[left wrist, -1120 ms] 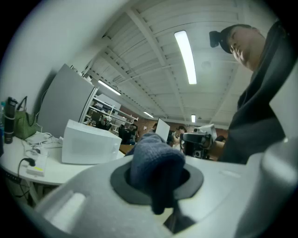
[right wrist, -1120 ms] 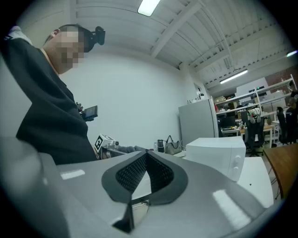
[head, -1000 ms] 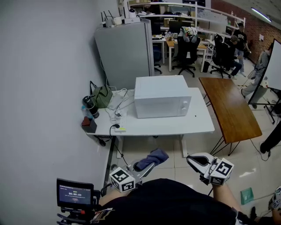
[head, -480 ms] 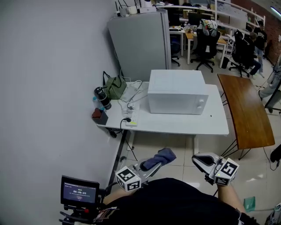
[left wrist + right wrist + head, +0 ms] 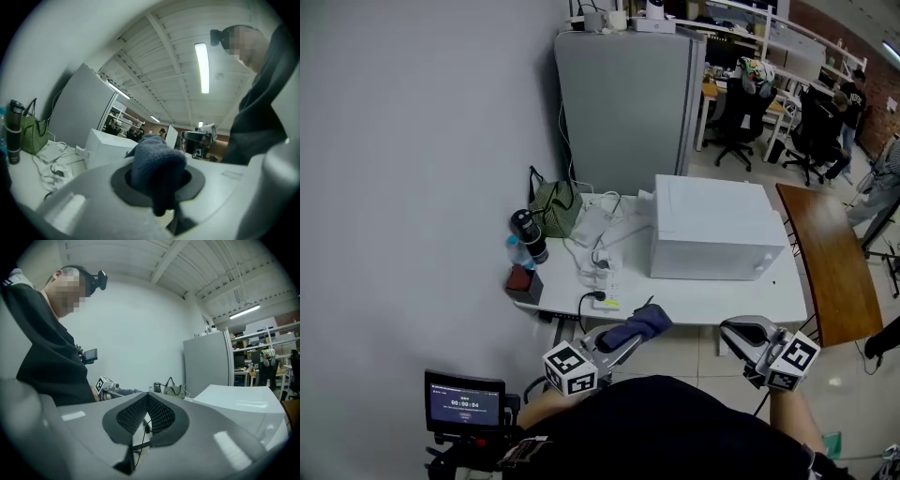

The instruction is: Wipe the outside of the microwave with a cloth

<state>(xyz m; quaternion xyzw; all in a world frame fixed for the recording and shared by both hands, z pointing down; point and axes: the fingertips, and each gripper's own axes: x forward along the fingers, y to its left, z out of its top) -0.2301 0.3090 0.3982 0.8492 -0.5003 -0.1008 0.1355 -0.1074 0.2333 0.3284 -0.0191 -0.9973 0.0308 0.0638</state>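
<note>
Left tool (image 5: 620, 344) clamping blue cloth (image 5: 641, 322), white microwave (image 5: 712, 230) beyond

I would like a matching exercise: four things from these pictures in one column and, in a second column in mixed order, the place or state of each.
1. dark blue cloth
2. white box-shaped microwave
3. green fabric bag
4. right gripper

a. shut, holding nothing
b. beside the black bottle
c. clamped in the left gripper
d. on the white table, at the end near the brown wooden table

Pairs: 1-c, 2-d, 3-b, 4-a
</note>
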